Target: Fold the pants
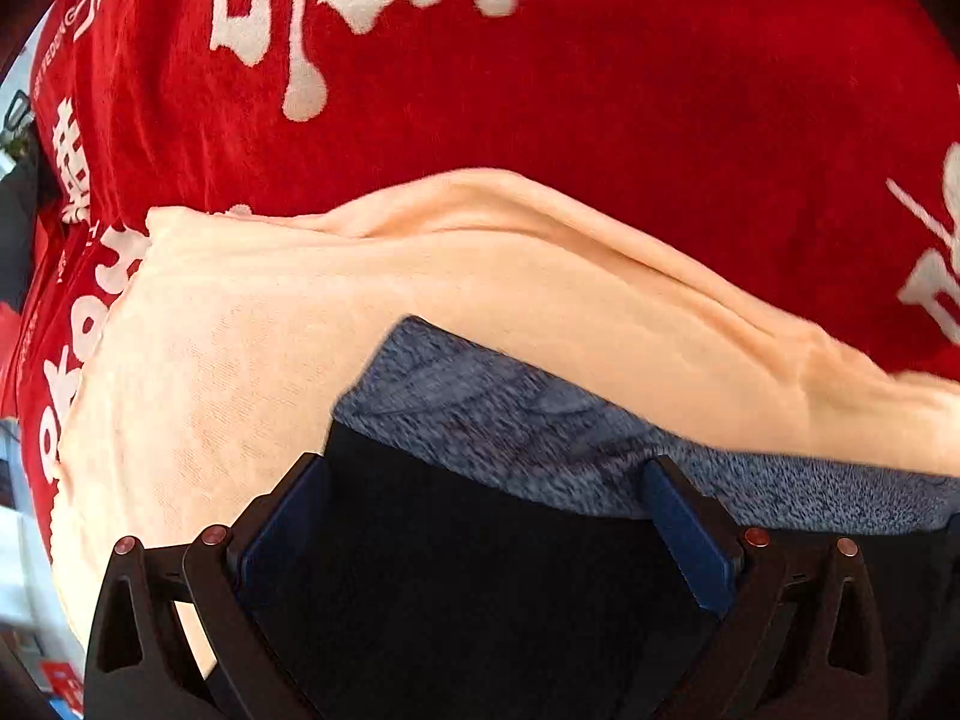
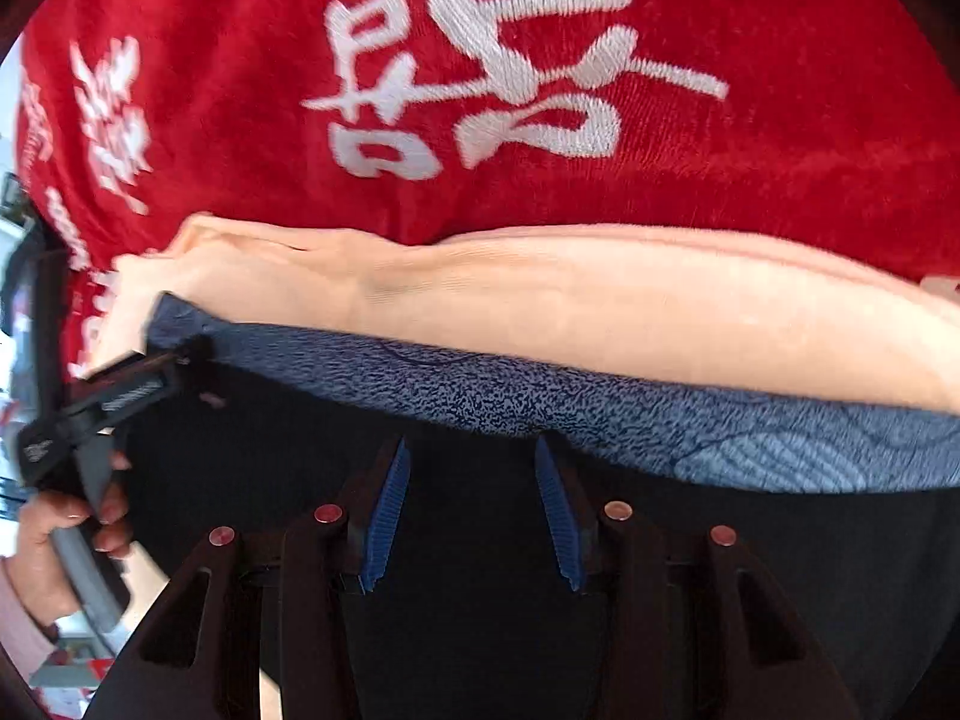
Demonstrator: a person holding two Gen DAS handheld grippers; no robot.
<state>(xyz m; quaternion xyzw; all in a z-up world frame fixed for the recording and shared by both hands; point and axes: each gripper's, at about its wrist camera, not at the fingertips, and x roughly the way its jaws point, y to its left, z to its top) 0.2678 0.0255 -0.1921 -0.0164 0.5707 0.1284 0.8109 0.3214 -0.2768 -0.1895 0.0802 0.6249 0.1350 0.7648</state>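
Observation:
Dark pants [image 1: 456,576] with a mottled blue-grey waistband [image 1: 528,414] lie on a peach cloth [image 1: 252,348]. My left gripper [image 1: 486,468] is open, its blue-padded fingers [image 1: 690,540] wide apart over the dark fabric near the band's left end. My right gripper [image 2: 471,450] is open, jaws narrower, tips at the lower edge of the waistband [image 2: 600,414], over the pants [image 2: 480,630]. In the right wrist view the left gripper [image 2: 162,372] reaches the band's left corner, held by a hand [image 2: 66,534]. I cannot tell if any fabric is pinched.
A red velvet cloth [image 1: 600,90] with white embroidered characters covers the surface beyond the peach cloth [image 2: 600,312]; it also fills the top of the right wrist view [image 2: 750,168]. A sliver of room shows at the far left edge.

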